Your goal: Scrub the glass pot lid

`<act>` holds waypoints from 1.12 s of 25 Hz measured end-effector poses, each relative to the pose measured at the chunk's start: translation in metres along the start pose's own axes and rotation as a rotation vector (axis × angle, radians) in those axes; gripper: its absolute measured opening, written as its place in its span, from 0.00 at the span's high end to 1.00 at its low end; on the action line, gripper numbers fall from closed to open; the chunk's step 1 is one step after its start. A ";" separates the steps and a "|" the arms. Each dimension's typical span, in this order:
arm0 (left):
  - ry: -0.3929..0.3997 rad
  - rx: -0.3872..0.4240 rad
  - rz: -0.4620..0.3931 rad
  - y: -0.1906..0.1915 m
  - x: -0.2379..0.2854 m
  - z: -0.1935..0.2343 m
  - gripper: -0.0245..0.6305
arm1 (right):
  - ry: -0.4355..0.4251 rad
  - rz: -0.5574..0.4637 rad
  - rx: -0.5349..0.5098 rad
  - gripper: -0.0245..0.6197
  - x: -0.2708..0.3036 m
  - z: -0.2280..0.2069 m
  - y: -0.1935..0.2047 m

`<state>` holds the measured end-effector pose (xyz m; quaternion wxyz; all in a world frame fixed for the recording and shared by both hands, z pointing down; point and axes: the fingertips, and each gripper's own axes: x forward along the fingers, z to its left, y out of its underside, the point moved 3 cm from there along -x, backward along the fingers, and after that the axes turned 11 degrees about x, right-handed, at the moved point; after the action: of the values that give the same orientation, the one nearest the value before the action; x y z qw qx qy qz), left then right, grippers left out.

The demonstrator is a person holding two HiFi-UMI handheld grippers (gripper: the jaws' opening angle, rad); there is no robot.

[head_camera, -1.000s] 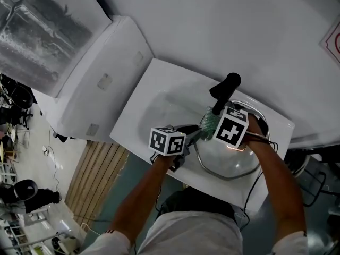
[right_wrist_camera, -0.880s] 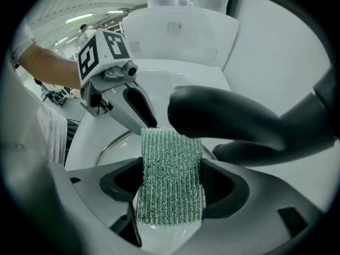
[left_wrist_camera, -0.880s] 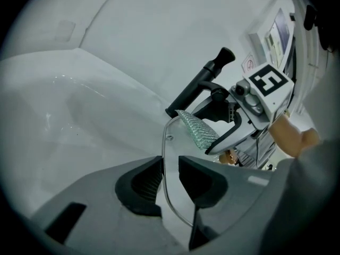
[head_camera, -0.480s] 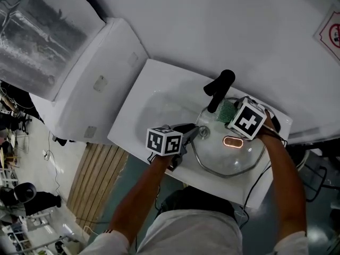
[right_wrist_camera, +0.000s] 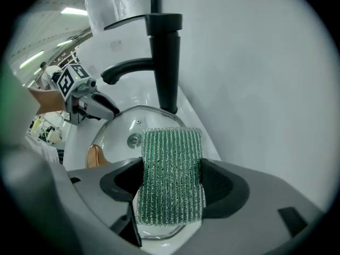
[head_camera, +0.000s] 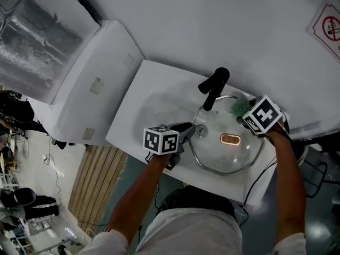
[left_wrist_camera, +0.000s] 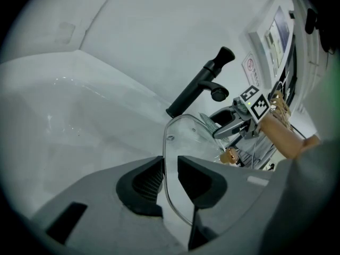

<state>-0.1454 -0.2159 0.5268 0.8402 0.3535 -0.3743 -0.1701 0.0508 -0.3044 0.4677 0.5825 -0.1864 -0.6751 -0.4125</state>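
Observation:
The glass pot lid (head_camera: 228,154) with a copper handle (head_camera: 231,139) lies tilted in the white sink (head_camera: 154,108). My left gripper (head_camera: 187,130) holds its near-left rim. In the left gripper view the steel rim (left_wrist_camera: 166,158) runs between the jaws of that gripper (left_wrist_camera: 169,177), which have just been closing on it. My right gripper (head_camera: 243,111) is shut on a green scrubbing sponge (head_camera: 239,105) at the lid's far right edge, right of the faucet. In the right gripper view the sponge (right_wrist_camera: 171,169) sticks out over the lid (right_wrist_camera: 119,126).
A black faucet (head_camera: 213,88) stands at the back of the sink, close to the lid's far rim and just left of the sponge. A white slanted surface (head_camera: 101,78) adjoins the sink on the left. A wall sign (head_camera: 325,26) hangs at upper right.
My right gripper has carried the sponge from beside the left gripper, across the lid, to its far right edge and has rolled. The left gripper has kept still on the rim.

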 end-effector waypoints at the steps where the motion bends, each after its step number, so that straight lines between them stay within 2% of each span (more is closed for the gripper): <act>1: 0.000 0.000 0.000 0.000 0.000 0.000 0.81 | 0.009 0.000 0.011 0.45 -0.002 -0.003 0.003; 3: -0.001 -0.002 0.000 0.000 0.000 0.000 0.81 | 0.020 -0.010 0.015 0.45 -0.007 -0.004 0.004; 5: -0.002 -0.002 0.000 0.000 0.000 0.000 0.82 | 0.016 -0.029 -0.028 0.45 -0.013 0.006 0.000; 11: -0.005 -0.001 0.000 0.000 0.000 0.000 0.82 | -0.015 -0.037 -0.321 0.45 -0.024 0.070 -0.025; 16: -0.008 0.002 0.000 0.000 -0.001 0.000 0.82 | -0.098 -0.030 -0.494 0.45 -0.016 0.111 -0.038; 19: -0.008 0.000 -0.001 0.000 -0.001 0.000 0.82 | -0.120 -0.026 -0.582 0.45 -0.008 0.127 -0.044; 24: -0.007 -0.001 0.000 -0.001 0.000 0.000 0.82 | -0.178 -0.027 -0.622 0.45 0.002 0.152 -0.050; 28: -0.006 -0.003 -0.001 -0.001 -0.001 0.000 0.82 | -0.194 -0.018 -0.592 0.45 0.007 0.154 -0.050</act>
<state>-0.1459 -0.2158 0.5259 0.8396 0.3520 -0.3763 -0.1721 -0.0845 -0.2164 0.4598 0.4321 -0.3803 -0.5798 -0.5766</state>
